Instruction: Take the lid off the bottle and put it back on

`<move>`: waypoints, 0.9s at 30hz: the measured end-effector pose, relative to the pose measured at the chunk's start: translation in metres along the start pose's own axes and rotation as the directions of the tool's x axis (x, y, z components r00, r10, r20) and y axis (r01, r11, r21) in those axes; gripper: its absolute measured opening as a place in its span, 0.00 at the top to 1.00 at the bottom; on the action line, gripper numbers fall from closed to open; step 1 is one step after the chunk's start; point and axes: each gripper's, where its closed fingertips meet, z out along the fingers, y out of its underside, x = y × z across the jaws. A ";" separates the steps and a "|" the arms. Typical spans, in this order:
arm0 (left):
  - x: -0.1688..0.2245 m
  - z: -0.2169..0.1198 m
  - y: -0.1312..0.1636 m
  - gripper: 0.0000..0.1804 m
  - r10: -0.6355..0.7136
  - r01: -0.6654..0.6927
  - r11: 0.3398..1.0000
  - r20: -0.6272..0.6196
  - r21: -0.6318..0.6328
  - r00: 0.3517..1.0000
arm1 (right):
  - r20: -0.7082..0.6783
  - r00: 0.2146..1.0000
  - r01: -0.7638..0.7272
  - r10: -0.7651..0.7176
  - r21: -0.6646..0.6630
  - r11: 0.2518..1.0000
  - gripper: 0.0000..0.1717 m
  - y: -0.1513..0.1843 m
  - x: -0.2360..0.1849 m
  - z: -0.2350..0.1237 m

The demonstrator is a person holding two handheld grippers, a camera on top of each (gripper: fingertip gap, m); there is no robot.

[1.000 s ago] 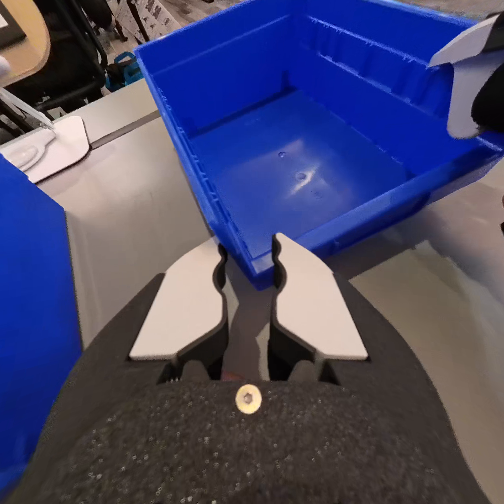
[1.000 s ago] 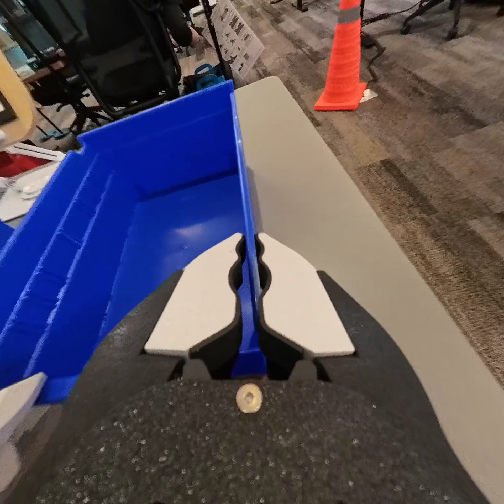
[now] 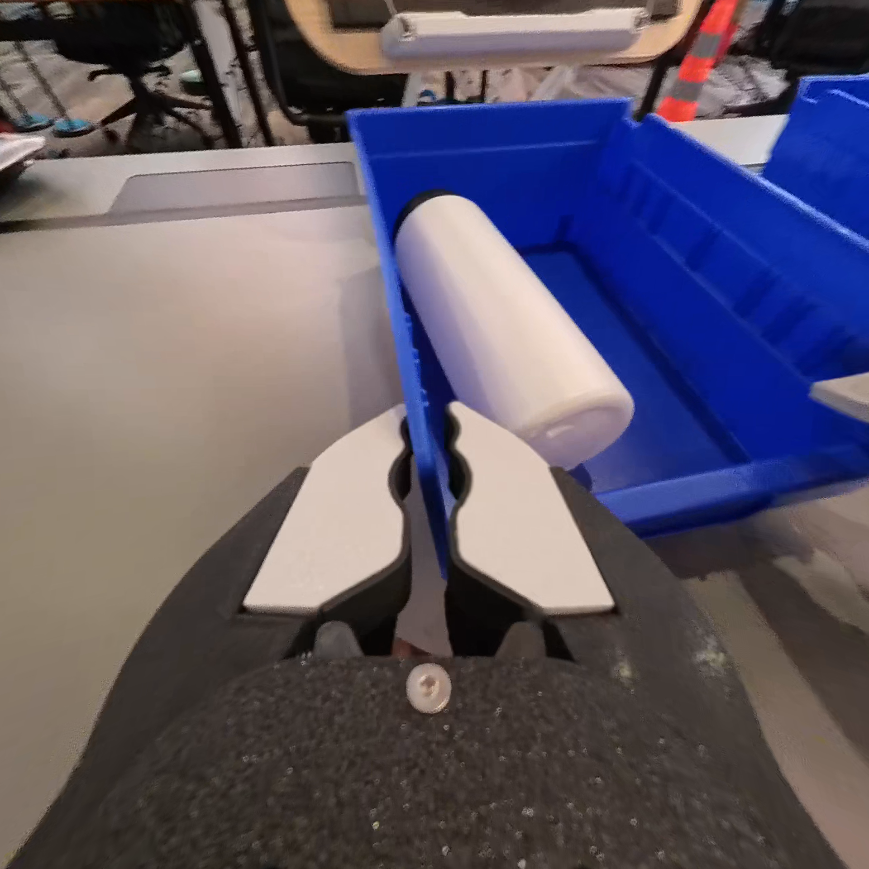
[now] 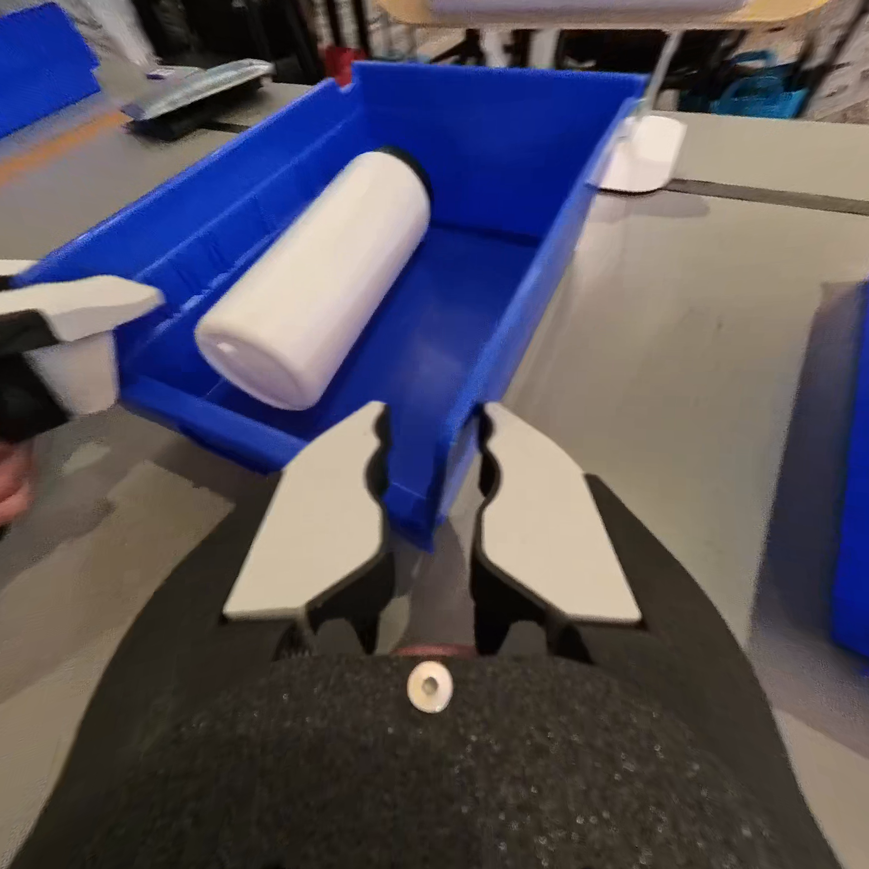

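- White bottle (image 3: 498,329) lying on its side inside a blue plastic bin (image 3: 705,263) on a grey table (image 3: 164,352); rounded white end toward both cameras, dark lid (image 3: 425,200) at the far end, against the bin's back wall.
- Left wrist view: bottle resting along the bin's left side wall, with the left gripper (image 3: 428,418) straddling that thin wall near the front corner. Jaws close together, one white finger (image 3: 348,508) outside the bin, the other inside, pads against the wall on both sides.
- Right wrist view: same bottle (image 4: 310,277) seen from the other front corner, lid (image 4: 414,164) only a dark sliver behind the white body.
- Right gripper (image 4: 432,414) with jaws apart, astride the bin's right front corner (image 4: 423,493); blue wall between the fingers, a clear gap at the left pad, so not clamped.
- Only in the right view: the left gripper's white finger (image 4: 89,301) from the side at the bin's far rim, a bit of the person's hand (image 4: 11,475) below it, a white lamp base (image 4: 644,150) on the table behind the bin, and a flat silver pouch (image 4: 197,84) further back.
- Only in the left view: an orange traffic cone (image 3: 700,61) and office chair legs (image 3: 141,98) beyond the table, plus a tip of the right gripper's finger (image 3: 841,399) at the right edge.
- A second blue bin (image 3: 827,155) beside the first, showing in both views.
- Both pictures blurred by motion.
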 end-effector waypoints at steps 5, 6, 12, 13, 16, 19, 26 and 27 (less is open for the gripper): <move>-0.008 0.000 -0.002 0.98 0.031 -0.030 0.999 0.039 -0.023 0.999 | -0.180 0.983 0.036 -0.027 0.049 0.998 0.94 -0.007 0.007 -0.004; -0.013 -0.001 -0.003 0.98 0.026 -0.025 0.999 0.046 -0.022 0.999 | -0.215 0.976 0.047 -0.031 0.068 0.997 0.95 -0.012 0.004 -0.004; -0.088 -0.017 -0.024 0.98 -0.047 0.040 0.995 0.070 0.091 0.996 | -0.249 0.967 0.094 -0.048 0.175 0.980 0.96 -0.057 -0.059 0.016; -0.106 -0.022 -0.026 0.98 -0.065 0.056 0.993 0.087 0.105 0.994 | -0.232 0.971 0.097 -0.054 0.177 0.979 0.95 -0.062 -0.074 0.024; -0.159 -0.033 -0.023 0.99 -0.123 0.110 0.987 0.113 0.116 0.986 | -0.172 0.982 0.104 -0.074 0.167 0.980 0.95 -0.069 -0.122 0.052; -0.207 -0.042 -0.014 0.99 -0.149 0.134 0.986 0.147 0.103 0.978 | -0.115 0.988 0.116 -0.101 0.134 0.984 0.94 -0.066 -0.166 0.079; -0.269 -0.047 0.011 0.98 -0.208 0.199 0.978 0.234 0.061 0.950 | -0.019 0.998 0.070 -0.068 0.107 0.992 0.94 -0.041 -0.222 0.125; -0.272 -0.046 0.014 0.97 -0.203 0.196 0.979 0.236 0.055 0.950 | -0.016 0.998 0.058 -0.057 0.126 0.990 0.94 -0.040 -0.225 0.125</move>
